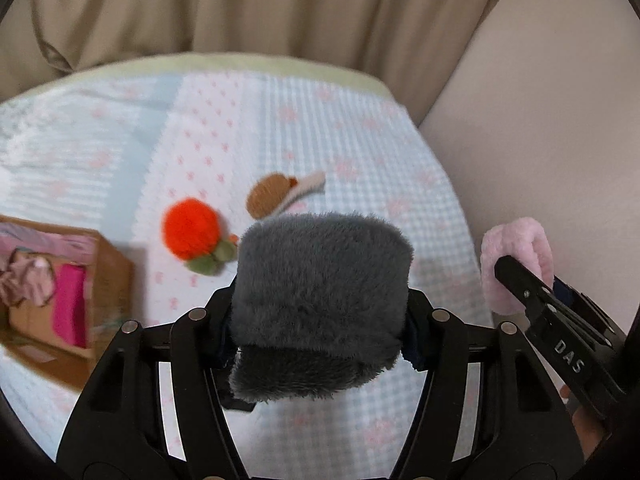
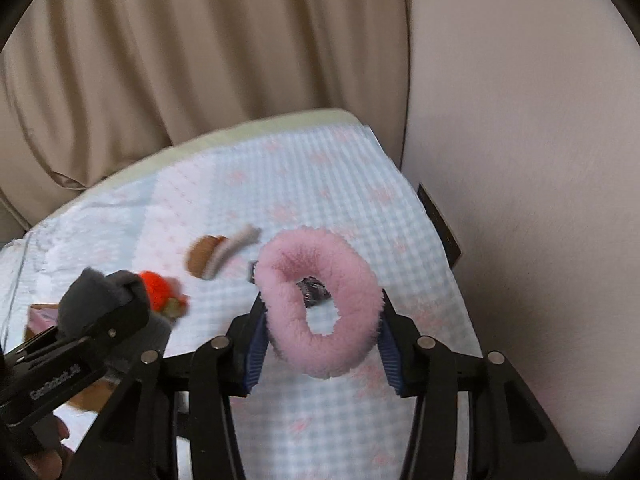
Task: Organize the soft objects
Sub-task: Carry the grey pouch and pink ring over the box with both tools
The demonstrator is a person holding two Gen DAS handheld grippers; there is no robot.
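Observation:
My left gripper (image 1: 320, 320) is shut on a grey fuzzy band (image 1: 320, 300) and holds it above the bed; it also shows at the lower left of the right wrist view (image 2: 100, 300). My right gripper (image 2: 320, 320) is shut on a pink fluffy scrunchie (image 2: 320, 304), also seen at the right of the left wrist view (image 1: 516, 264). An orange pom-pom with green leaves (image 1: 192, 236) and a brown and white hair clip (image 1: 276, 196) lie on the blue checked bedspread (image 1: 360, 140). A cardboard box (image 1: 60, 292) with pink soft items sits at the left.
Beige curtains (image 1: 240, 8) hang behind the bed. A pale wall (image 2: 520, 160) runs along the bed's right edge. A small dark object (image 2: 316, 290) shows through the scrunchie's hole.

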